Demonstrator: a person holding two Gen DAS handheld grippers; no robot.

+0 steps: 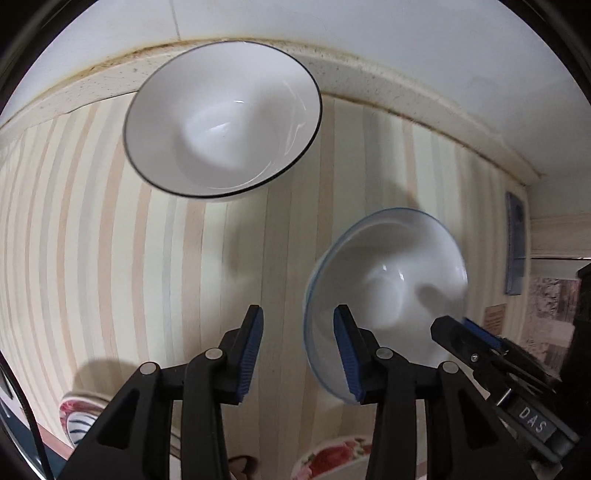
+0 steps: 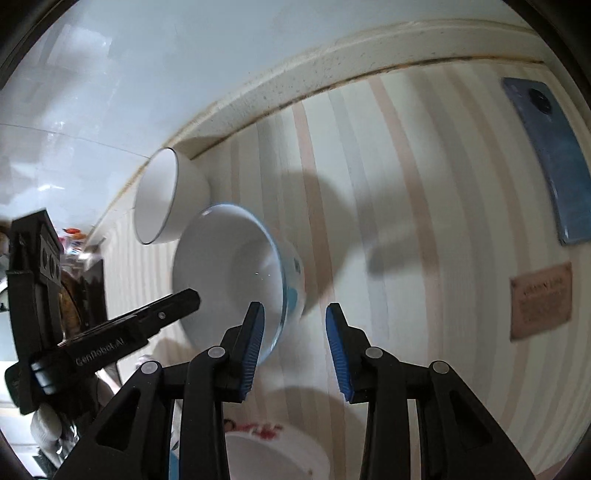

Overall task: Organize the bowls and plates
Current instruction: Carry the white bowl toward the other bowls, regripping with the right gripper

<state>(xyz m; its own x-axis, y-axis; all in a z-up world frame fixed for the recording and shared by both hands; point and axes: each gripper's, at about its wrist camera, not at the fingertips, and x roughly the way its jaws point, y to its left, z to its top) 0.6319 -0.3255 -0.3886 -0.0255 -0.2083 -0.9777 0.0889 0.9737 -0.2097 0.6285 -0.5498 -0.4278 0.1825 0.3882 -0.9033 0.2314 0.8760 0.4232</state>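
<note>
Surface: a striped cloth (image 1: 110,236) in pale beige, peach and grey bands is spread over the counter, bounded at the back by a speckled stone ledge (image 1: 369,70) and glossy white wall tiles (image 1: 369,29)
Black-rimmed bowl (image 1: 221,118): round, glazed white, with a thin dark line at the rim; it is set upright on the cloth close to the ledge
Blue-rimmed bowl (image 1: 384,280): round, white inside with a pale blue edge and a blue print on its outer wall; it is seen on the cloth just beside the black-rimmed bowl, blurred
Left gripper (image 1: 298,352): ribbed blue pads on black plastic arms are held apart, with nothing between them; its right finger overlaps the blue-rimmed bowl's edge
Right gripper (image 2: 294,350): jaws are likewise parted and empty, beside that bowl's rim
Floral plates (image 1: 332,458): red-patterned rims are glimpsed at the near edge
Phone (image 2: 546,158): a flat blue slab is laid on the cloth, well apart from the bowls
</note>
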